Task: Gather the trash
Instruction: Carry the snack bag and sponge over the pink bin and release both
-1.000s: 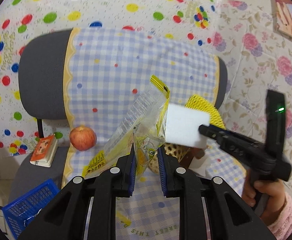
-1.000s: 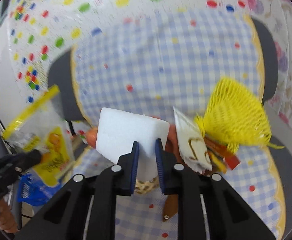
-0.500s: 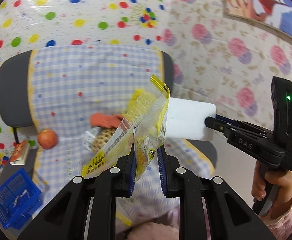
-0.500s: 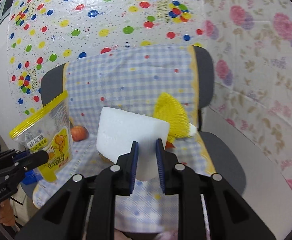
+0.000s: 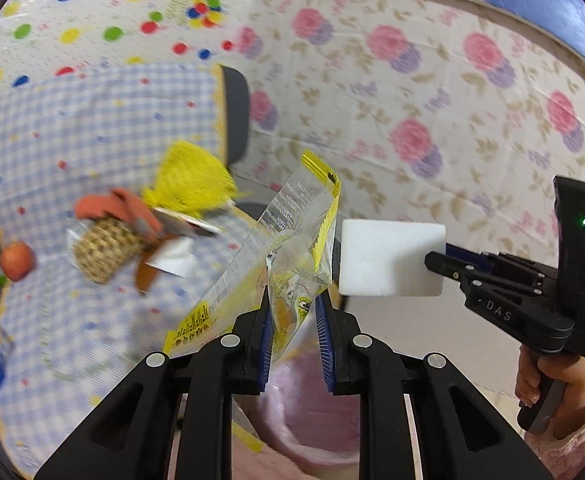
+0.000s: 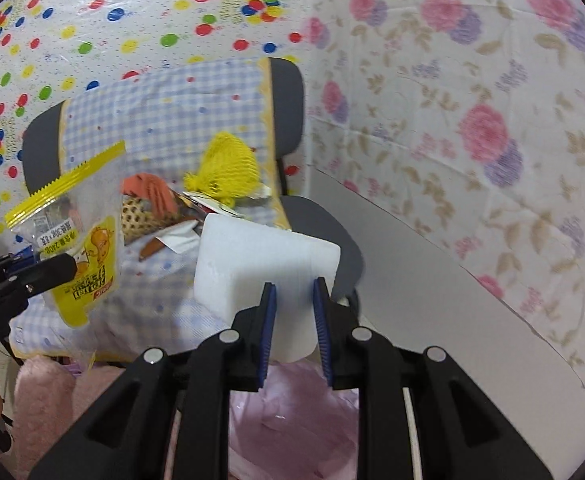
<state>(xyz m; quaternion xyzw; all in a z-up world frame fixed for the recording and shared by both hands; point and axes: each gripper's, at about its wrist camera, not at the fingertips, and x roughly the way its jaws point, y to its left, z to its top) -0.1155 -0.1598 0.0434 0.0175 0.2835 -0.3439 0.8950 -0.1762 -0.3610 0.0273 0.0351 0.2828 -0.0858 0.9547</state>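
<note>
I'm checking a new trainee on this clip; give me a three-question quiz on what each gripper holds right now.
1. True or false: the left gripper is shut on the snack wrapper.
2. What does the right gripper hold: A apple, B foam block, C yellow net?
3. Fill in: below both grippers sits a ____ trash bag.

Key: 1 true. 2 B. 3 pink.
</note>
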